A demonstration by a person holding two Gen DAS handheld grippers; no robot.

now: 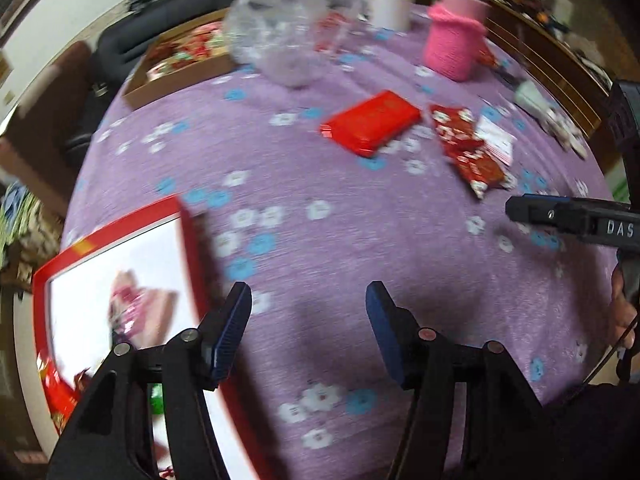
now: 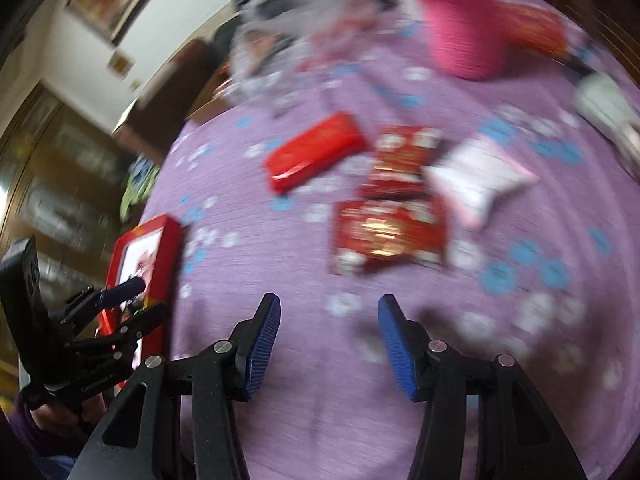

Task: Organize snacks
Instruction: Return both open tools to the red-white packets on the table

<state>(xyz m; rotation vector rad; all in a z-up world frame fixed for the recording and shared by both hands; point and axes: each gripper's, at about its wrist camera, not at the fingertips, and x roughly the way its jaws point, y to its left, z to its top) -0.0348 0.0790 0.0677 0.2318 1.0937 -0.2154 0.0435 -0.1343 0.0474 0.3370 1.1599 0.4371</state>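
A flat red packet [image 1: 372, 122] [image 2: 316, 152] lies mid-table on the purple flowered cloth [image 1: 340, 240]. To its right lie two red patterned snack packets [image 1: 464, 144] [image 2: 390, 236] and a white and pink packet [image 1: 496, 140] [image 2: 480, 178]. A red-rimmed white box [image 1: 120, 300] [image 2: 148, 256] holding several snacks sits at the left. My left gripper [image 1: 308, 296] [image 2: 140, 300] hovers open over the box's right edge, with nothing between its pads. My right gripper [image 2: 329, 308] is open and holds nothing, hanging above bare cloth short of the packets.
At the back stand a cardboard tray of snacks [image 1: 180, 68], a crumpled clear plastic bag [image 1: 280, 40], a white jar [image 1: 390, 4] and a pink knitted cup [image 1: 456, 44] [image 2: 464, 32]. Small objects lie at the far right edge [image 1: 552, 116]. Both views are blurred.
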